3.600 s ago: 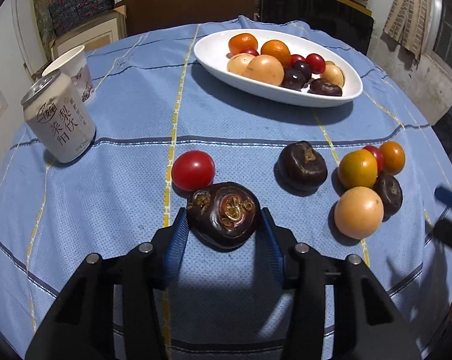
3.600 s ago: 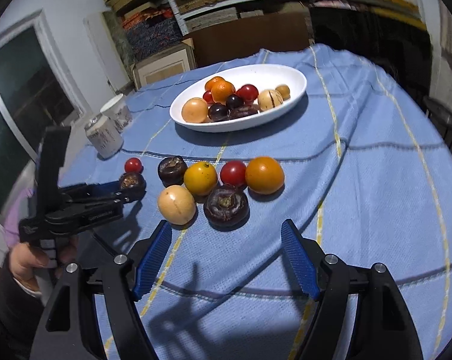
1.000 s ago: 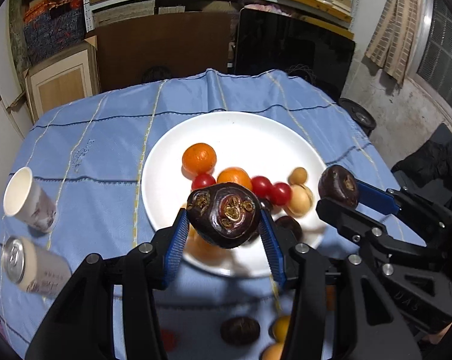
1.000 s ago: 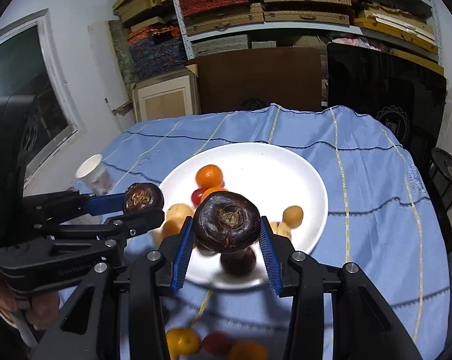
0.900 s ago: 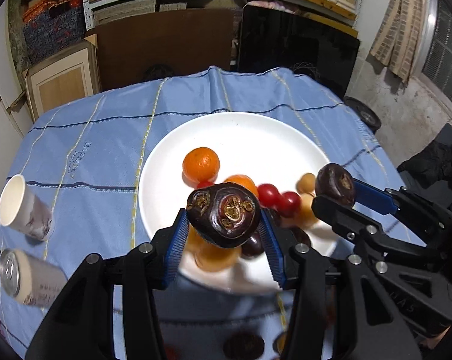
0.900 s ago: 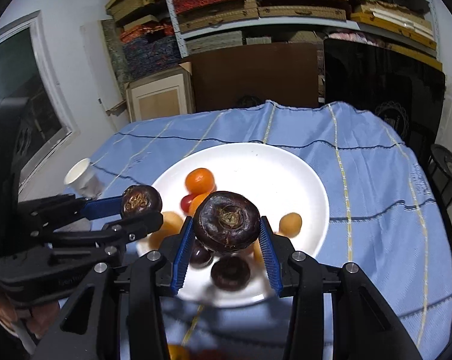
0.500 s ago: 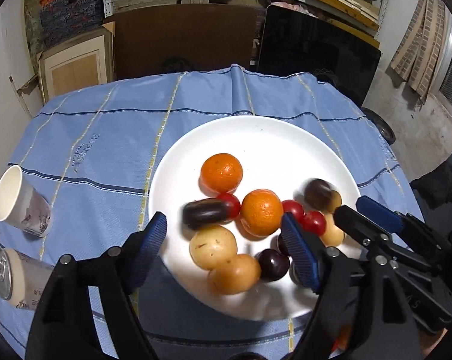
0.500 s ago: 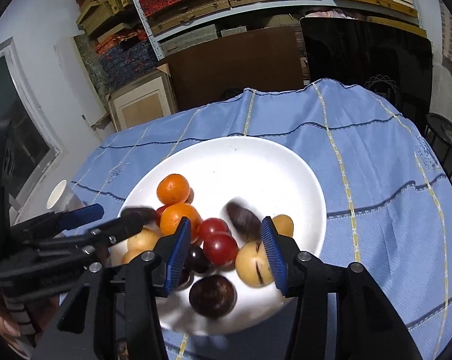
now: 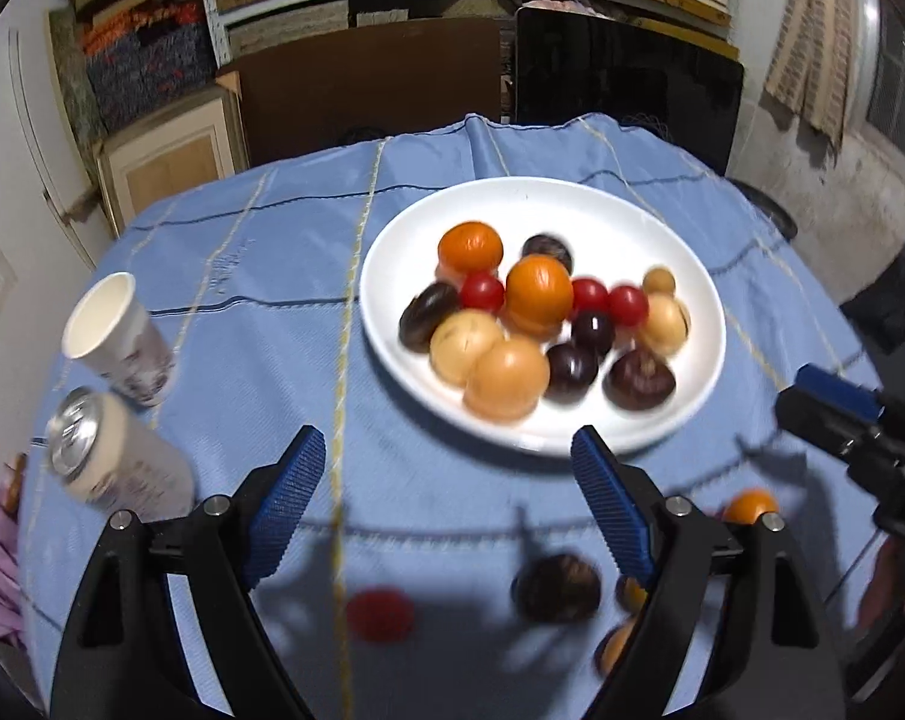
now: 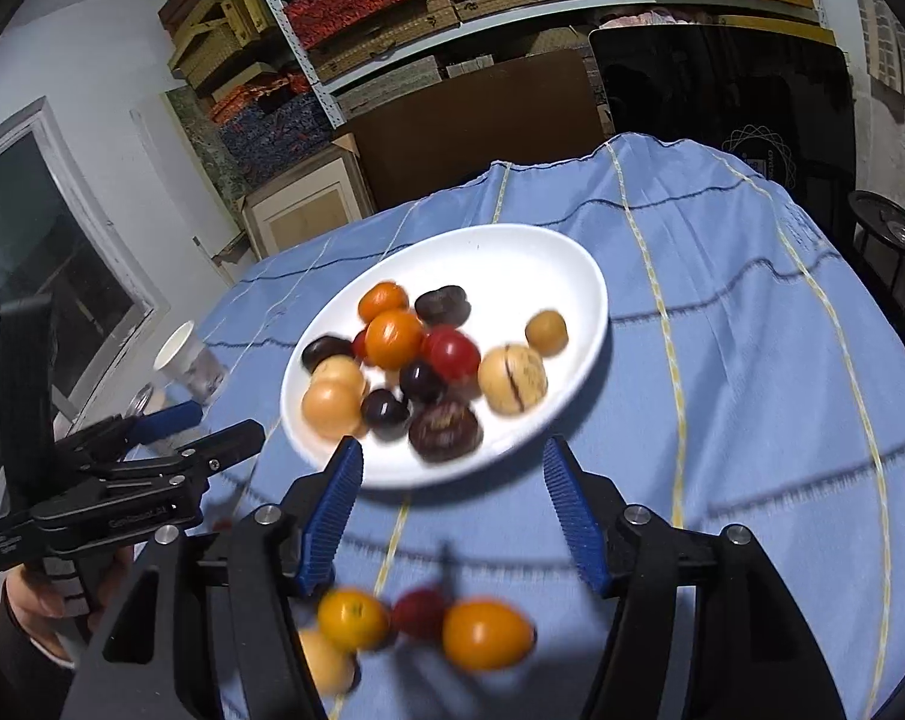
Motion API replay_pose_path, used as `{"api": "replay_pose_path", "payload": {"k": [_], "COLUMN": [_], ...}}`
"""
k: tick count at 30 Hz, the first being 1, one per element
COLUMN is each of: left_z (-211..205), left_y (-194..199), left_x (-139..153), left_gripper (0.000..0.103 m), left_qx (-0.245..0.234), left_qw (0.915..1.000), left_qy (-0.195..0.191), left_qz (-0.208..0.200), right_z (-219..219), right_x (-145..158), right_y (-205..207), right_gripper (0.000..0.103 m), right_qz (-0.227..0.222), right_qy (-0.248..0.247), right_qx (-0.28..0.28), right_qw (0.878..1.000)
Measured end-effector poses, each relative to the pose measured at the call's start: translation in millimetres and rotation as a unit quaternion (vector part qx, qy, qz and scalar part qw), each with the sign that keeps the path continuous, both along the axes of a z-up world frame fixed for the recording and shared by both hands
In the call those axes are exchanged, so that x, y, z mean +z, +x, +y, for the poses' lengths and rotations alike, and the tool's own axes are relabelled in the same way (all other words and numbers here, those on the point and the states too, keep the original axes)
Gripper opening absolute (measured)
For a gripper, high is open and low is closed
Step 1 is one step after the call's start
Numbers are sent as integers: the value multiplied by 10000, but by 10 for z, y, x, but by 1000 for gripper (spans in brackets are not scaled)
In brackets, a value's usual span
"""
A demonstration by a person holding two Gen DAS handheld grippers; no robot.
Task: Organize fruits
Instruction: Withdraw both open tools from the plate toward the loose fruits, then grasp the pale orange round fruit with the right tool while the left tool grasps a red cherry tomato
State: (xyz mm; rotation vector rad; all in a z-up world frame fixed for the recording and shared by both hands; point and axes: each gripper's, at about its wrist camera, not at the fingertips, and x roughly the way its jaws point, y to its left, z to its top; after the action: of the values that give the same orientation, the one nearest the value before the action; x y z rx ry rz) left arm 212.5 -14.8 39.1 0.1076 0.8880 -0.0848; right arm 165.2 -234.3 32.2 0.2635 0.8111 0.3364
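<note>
A white plate on the blue tablecloth holds several fruits: oranges, red tomatoes, tan round fruits and dark brown ones; it also shows in the right wrist view. My left gripper is open and empty, above the cloth in front of the plate. My right gripper is open and empty, also in front of the plate. Loose fruits lie on the cloth near me: a red tomato, a dark fruit, an orange; in the right wrist view an orange and a yellow fruit.
A paper cup and a drink can stand at the table's left side. Boxes and shelves line the wall behind the table. A dark panel stands behind the far edge.
Both grippers have let go of their dark fruits, which now lie on the plate. Both have pulled back from the plate and stand open.
</note>
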Motion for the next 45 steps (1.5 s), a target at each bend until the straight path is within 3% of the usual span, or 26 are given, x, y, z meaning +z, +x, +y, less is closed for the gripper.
{"api": "replay_pose_path", "payload": {"k": [4,10,24,32,36,45], "left_z": [93,192,331,478,569,613], "left_y": [-365,-722,-1021,-1033,-996,-915], "left_x": [10,-72,-290,-372,-399,-445], "left_gripper": [88,89,89,89,89,89], "left_qx": [48,90,211,272,311,318], "left_qw": [9999,9999,9998,9995,9990,9989], "left_qy": [22,42,51,2,-148,-105], "left_qz": [-140,-96,27,136,269,319], "right_z": [-50,-65,247,644,780,1040], "right_x": [-81,-211,-249,-328,-394,-511], "right_y": [-317,-632,-1026,-990,-913,-712], "right_gripper": [64,64,68,68,68,68], "right_qz": [106,209,151,255,361,455], "right_qy": [13,-29,-309,-706,-811,-1161], "right_qx": [-25,-103,325,871,954,1077], "right_qw": [9999,9997,9989,9934,9915,9863]}}
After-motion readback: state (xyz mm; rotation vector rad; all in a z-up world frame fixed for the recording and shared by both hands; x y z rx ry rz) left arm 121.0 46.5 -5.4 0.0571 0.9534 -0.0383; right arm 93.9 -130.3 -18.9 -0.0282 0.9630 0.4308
